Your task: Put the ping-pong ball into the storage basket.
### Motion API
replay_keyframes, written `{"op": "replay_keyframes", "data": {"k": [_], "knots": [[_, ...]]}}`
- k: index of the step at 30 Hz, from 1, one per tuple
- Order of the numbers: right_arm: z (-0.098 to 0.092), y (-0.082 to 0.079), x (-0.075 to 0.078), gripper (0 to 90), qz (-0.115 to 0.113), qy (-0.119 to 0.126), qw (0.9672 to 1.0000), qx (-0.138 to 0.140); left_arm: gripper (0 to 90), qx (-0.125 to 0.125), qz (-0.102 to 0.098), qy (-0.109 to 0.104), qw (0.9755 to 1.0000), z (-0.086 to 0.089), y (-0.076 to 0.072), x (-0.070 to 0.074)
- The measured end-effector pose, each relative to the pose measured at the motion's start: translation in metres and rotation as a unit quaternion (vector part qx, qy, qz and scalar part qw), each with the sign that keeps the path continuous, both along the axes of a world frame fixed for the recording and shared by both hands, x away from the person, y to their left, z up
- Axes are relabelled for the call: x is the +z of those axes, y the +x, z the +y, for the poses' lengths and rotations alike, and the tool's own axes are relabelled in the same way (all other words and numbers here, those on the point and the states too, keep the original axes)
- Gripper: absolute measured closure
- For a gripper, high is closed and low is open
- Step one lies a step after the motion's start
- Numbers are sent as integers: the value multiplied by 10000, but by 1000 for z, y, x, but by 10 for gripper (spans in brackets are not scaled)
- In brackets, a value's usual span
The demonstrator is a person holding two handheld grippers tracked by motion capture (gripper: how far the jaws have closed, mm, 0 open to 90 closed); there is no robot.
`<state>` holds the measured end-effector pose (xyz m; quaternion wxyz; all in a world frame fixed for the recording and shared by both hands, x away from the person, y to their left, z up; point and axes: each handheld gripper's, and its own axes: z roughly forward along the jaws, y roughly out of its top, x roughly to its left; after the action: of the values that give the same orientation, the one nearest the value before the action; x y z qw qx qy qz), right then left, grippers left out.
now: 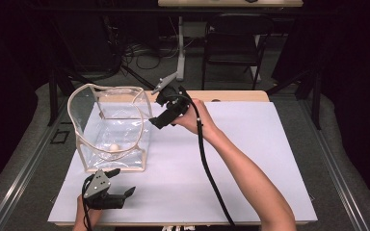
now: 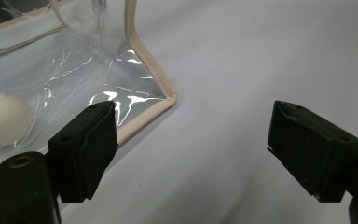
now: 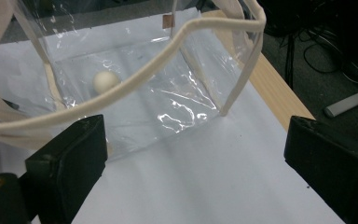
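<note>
High view: clear crinkled bag (image 1: 111,127) holds round white ball (image 1: 114,147).

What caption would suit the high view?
Right claw open beside a clear bag holding a white ball; left claw waits.

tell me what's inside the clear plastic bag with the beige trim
One small white ball lies on the floor of the clear plastic bag with beige trim. Nothing else shows through its walls, though glare hides parts of the floor.
</note>
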<state>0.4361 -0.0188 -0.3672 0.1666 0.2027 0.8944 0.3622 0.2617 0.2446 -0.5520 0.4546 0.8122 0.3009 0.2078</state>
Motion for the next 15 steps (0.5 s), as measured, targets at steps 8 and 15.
{"op": "replay_keyframes", "data": {"k": [8,15], "knots": [[-16,0,-11,38,60,-58,9999,-105,163,-3,1,14,10000,0,0,0],[-28,-2,-22,13,108,-86,9998,-170,163,-12,3,36,10000,0,1,0]]}}
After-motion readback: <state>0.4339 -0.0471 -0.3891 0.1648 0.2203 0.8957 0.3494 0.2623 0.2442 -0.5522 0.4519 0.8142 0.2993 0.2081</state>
